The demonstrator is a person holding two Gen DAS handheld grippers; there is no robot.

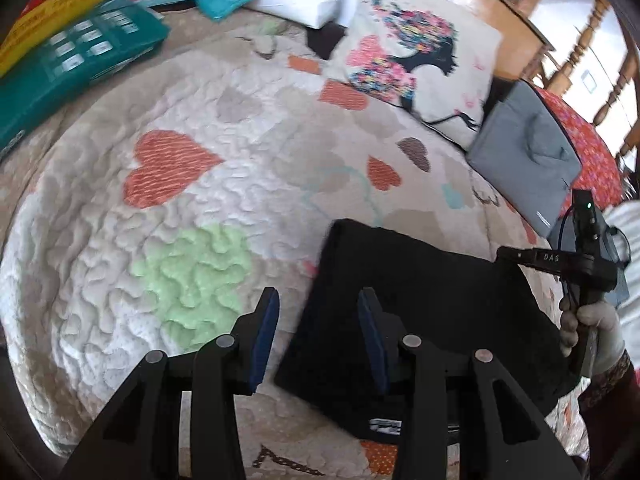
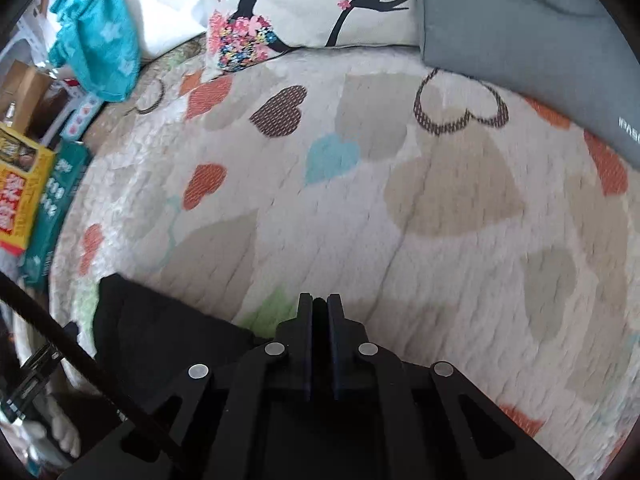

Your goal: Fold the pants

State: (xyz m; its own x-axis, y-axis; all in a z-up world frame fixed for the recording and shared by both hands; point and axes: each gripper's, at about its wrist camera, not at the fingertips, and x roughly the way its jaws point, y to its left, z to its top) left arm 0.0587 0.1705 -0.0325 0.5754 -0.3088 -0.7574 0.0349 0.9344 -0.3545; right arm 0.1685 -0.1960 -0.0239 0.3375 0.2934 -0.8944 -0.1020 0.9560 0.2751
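Nearest the lens, the left gripper (image 1: 318,316) is standing with its blue-padded fingers (image 1: 264,336) spread wide and gripping nothing. It is hovering over the near left edge of the pants (image 1: 420,300), with its left finger over bare bedspread (image 1: 132,264) and its right finger over the black cloth.

The pants are lying as a compact dark rectangle on the heart-patterned bedspread, already folded down several times by the look of it (a small white label is showing at the near edge). Judged from the flat lie and soft corners, the fabric is light, limp and not slippery; it is likely to sag wherever it is not supported. Any further fold is best taken at a corner or along a free edge, pinching all layers together so that the stack does not slide apart.

Moving right, the right gripper (image 2: 320,316) is showing its fingers drawn almost together with only a thin dark slit between them, and no cloth can be seen in that slit. In its own view the pants (image 2: 160,336) are lying to its lower left, and the tips are pointing at bare bedspread beyond the cloth's far right edge. In the left wrist view a gloved hand (image 1: 592,332) is holding that tool at the right end of the pants.

A printed cushion (image 1: 416,52) and a grey case (image 1: 528,152) are lying well apart from the work.
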